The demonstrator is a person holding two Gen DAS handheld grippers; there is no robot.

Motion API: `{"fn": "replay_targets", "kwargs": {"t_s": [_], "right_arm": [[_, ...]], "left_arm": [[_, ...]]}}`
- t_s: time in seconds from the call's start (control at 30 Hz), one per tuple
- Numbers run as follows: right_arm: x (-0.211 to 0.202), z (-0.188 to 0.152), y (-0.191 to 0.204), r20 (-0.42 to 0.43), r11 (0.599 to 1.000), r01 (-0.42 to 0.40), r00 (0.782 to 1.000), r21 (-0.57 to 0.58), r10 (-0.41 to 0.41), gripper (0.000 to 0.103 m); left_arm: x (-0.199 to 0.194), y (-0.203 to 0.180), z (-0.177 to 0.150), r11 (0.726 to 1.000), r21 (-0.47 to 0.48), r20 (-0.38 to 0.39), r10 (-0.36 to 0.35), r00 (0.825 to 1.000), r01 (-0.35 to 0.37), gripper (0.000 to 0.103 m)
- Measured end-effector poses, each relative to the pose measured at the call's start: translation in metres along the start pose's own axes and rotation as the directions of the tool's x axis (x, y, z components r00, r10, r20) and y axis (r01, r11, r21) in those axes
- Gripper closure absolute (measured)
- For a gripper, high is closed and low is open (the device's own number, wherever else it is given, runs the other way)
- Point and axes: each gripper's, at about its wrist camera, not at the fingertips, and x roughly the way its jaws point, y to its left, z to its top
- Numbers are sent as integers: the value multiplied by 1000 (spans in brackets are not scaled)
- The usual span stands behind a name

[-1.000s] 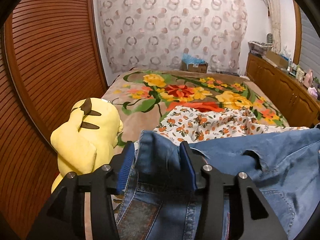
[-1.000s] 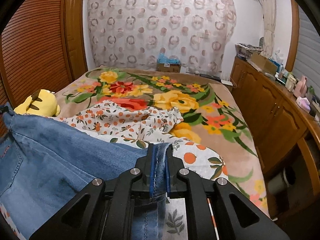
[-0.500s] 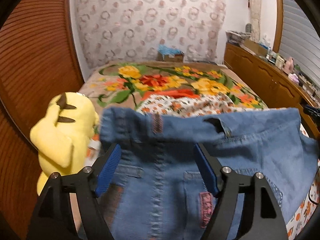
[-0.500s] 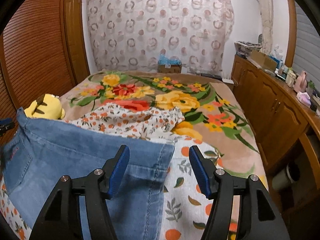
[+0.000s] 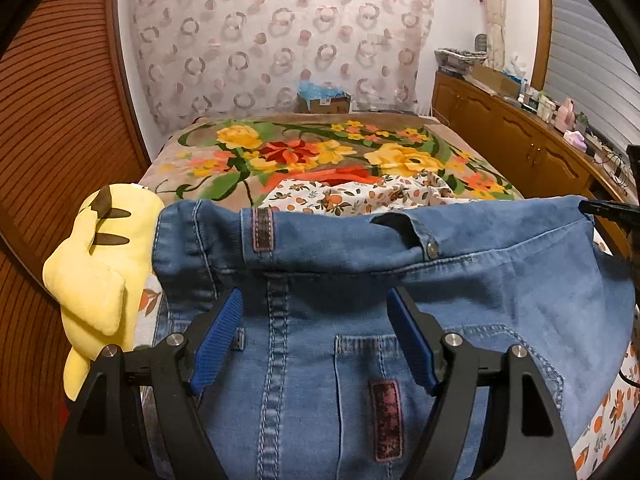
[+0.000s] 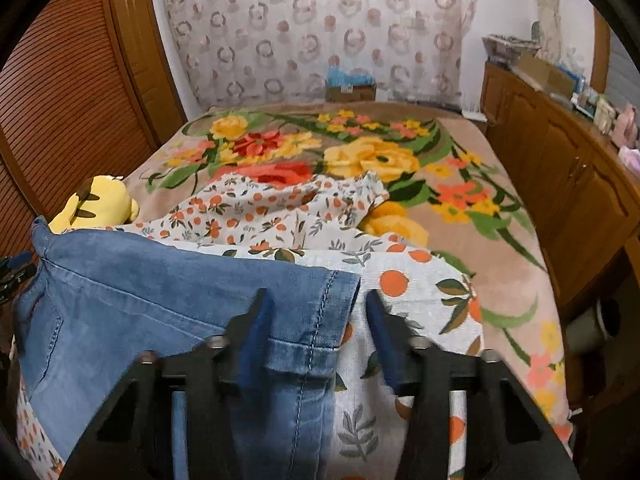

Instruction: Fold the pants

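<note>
Blue denim pants (image 5: 360,264) lie folded on the bed, waistband and back pocket toward the left wrist view, a hem toward the right wrist view (image 6: 168,304). My left gripper (image 5: 316,312) is open, its blue pads apart just above the waistband area, holding nothing. My right gripper (image 6: 316,312) is open too, its jaws either side of the folded hem corner, not touching it.
The pants rest on a white orange-print sheet (image 6: 408,292) over a floral blanket (image 6: 360,152). A yellow plush toy (image 5: 96,264) lies at the bed's left edge (image 6: 96,208). Wooden louvre doors stand left; a wooden cabinet (image 6: 560,168) runs along the right.
Both grippers have let go of the jeans and opened. They have drawn back a little, and the denim now lies on the bed.
</note>
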Motion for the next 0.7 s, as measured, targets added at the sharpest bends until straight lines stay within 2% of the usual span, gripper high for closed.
{"fn": "replay_targets", "kwargs": {"t_s": [0.03,0.07,0.17,0.3,0.4,0.57,0.63,0.7], "right_arm": [[2,3,1,-9,1000,-1,1000,-6,1,90],[5,5,1,-15,1000,-3,1000,-14,2,93],[6,13,2,0,999,-11,1000,-32,11,96],[5,17,0,57,999,24,998,-46,-22,97],[4,20,3,92,998,47,995,-51,-42,97],[17,12,15,66,996,62,996,-68,-57,97],[14,12,14,67,997,54,996,-59,-50,96],[7,9,10,71,998,41,997,-48,-37,84]], "left_arm": [[2,0,3,1000,0,-2,0,1000,0,27],[4,2,6,1000,-1,-3,0,1000,0,27],[12,8,17,1000,-7,-12,9,1000,-9,27],[27,13,28,999,11,-27,49,998,-49,27],[41,22,34,998,2,-50,58,997,-58,31],[56,35,33,993,-11,-78,119,990,-120,33],[54,40,30,993,-29,-82,113,990,-116,33],[48,40,27,993,-36,-73,107,992,-110,33]]}}
